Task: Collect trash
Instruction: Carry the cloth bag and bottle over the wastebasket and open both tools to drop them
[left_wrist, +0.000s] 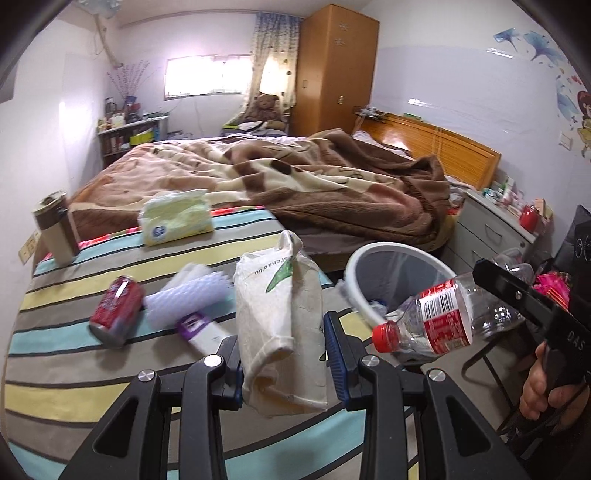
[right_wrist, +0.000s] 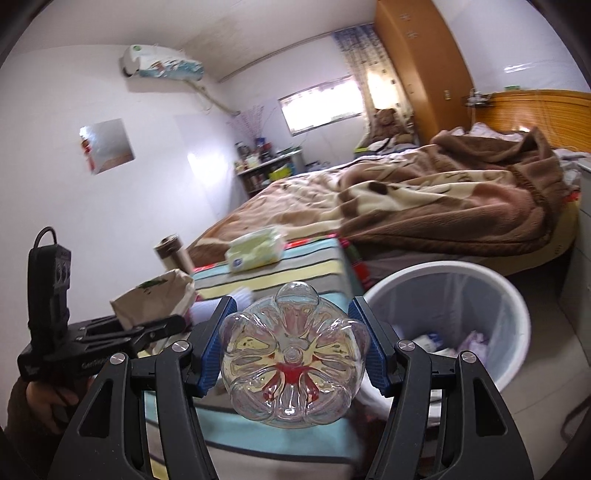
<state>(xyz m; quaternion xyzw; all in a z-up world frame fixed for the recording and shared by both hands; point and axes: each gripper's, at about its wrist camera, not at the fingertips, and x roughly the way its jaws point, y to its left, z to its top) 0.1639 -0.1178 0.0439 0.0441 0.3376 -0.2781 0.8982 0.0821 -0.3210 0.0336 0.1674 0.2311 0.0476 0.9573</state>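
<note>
My left gripper (left_wrist: 284, 354) is shut on a crumpled beige paper bag (left_wrist: 280, 325) with green print, held above the striped table (left_wrist: 74, 373). My right gripper (right_wrist: 291, 343) is shut on the base of an empty clear plastic bottle (right_wrist: 291, 358). In the left wrist view the bottle (left_wrist: 436, 321) shows a red cap and red label and hangs near the rim of the white trash bin (left_wrist: 373, 254). The bin (right_wrist: 513, 306) holds some trash. A red soda can (left_wrist: 116, 310), white foam netting (left_wrist: 188, 295) and a purple-and-white packet (left_wrist: 201, 330) lie on the table.
A tissue pack (left_wrist: 177, 218) and a brown-topped flask (left_wrist: 55, 229) stand at the table's far side. A bed with a brown blanket (left_wrist: 295, 177) lies behind. A white nightstand (left_wrist: 491, 229) stands right of the bin. A wardrobe (left_wrist: 332, 70) stands at the back.
</note>
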